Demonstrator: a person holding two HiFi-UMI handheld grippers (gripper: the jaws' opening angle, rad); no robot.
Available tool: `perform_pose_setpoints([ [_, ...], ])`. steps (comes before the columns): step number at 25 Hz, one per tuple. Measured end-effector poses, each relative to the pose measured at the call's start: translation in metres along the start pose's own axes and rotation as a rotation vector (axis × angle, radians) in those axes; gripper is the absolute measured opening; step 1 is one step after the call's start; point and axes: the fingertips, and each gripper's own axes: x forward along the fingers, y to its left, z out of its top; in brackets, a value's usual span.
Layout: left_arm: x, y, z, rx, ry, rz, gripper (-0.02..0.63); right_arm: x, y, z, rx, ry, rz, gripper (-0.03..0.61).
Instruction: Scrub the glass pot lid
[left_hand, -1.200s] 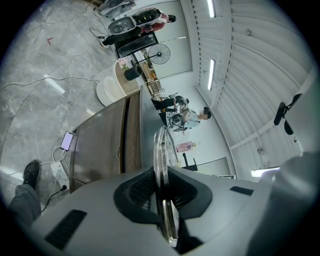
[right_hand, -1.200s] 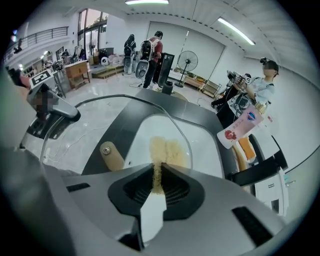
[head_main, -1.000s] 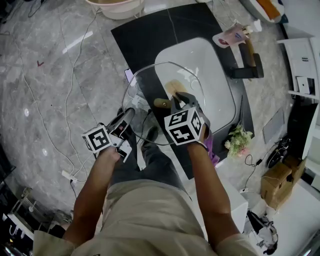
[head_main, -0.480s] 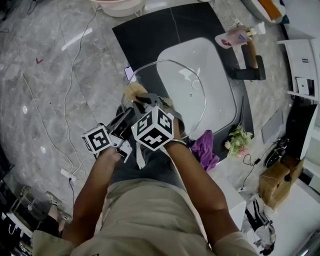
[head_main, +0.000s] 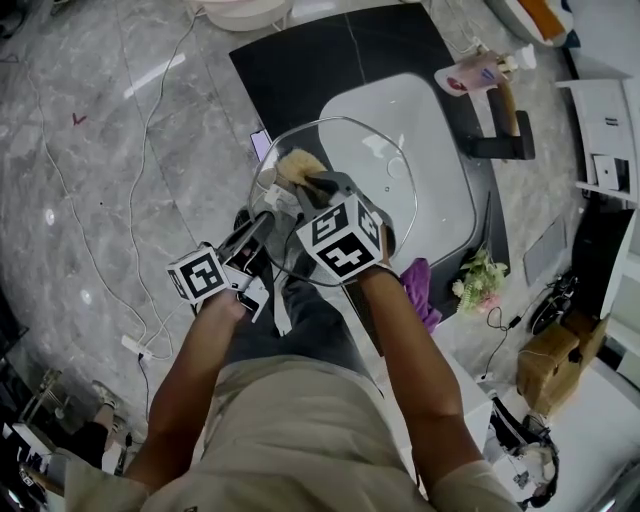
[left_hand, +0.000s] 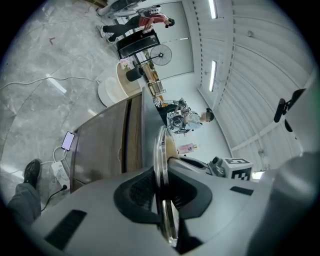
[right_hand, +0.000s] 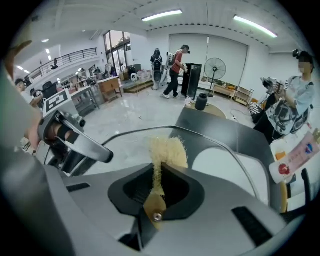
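The glass pot lid (head_main: 385, 205) is held flat above the sink, and its metal rim runs edge-on through the left gripper view (left_hand: 160, 150). My left gripper (head_main: 262, 230) is shut on the near left rim of the lid (left_hand: 162, 200). My right gripper (head_main: 325, 187) reaches over the lid and is shut on the wooden handle of a scrub brush (right_hand: 152, 205). The brush's tan fibre head (head_main: 297, 165) lies on the glass near the far left rim. In the right gripper view the fibre head (right_hand: 168, 150) sticks out past the jaws, with the lid rim (right_hand: 220, 145) curving behind.
A white sink basin (head_main: 440, 120) sits in a black counter (head_main: 300, 60), with a dark faucet (head_main: 500, 115) and a pink pouch (head_main: 465, 75) at its far side. A purple cloth (head_main: 420, 285) and flowers (head_main: 478, 280) lie right of my arm. Cables (head_main: 120, 220) cross the marble floor.
My right gripper carried the brush from the lid's middle to its left part, then a little up and to the right. The left gripper has stayed on the rim.
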Motion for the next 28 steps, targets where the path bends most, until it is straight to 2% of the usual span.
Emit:
perform_pose_setpoints([
  [6, -0.003, 0.002, -0.001, -0.004, -0.007, 0.025, 0.048, -0.043, -0.102, -0.052, 0.117, 0.081, -0.244, 0.04],
  [9, -0.003, 0.001, -0.001, -0.004, -0.01, 0.027, 0.048, -0.06, -0.114, -0.065, 0.131, 0.101, -0.247, 0.04],
  [12, -0.001, 0.001, -0.002, 0.003, -0.011, 0.031, 0.048, -0.064, -0.11, -0.074, 0.106, 0.122, -0.236, 0.04],
  [16, -0.001, 0.004, 0.0, 0.009, -0.024, 0.047, 0.048, -0.063, -0.104, -0.08, 0.131, 0.12, -0.219, 0.04],
  [19, 0.001, 0.002, -0.001, 0.003, -0.03, 0.048, 0.048, -0.06, -0.088, -0.081, 0.148, 0.123, -0.168, 0.04],
  [22, 0.002, 0.002, -0.001, 0.005, -0.037, 0.058, 0.048, -0.051, -0.044, -0.08, 0.135, 0.136, -0.042, 0.04],
  [27, 0.009, -0.008, 0.004, -0.015, -0.075, 0.009, 0.046, -0.042, 0.059, -0.065, 0.0, 0.126, 0.17, 0.04],
  [28, 0.008, -0.006, 0.003, -0.026, -0.08, 0.023, 0.046, -0.042, 0.08, -0.059, -0.023, 0.111, 0.216, 0.04],
])
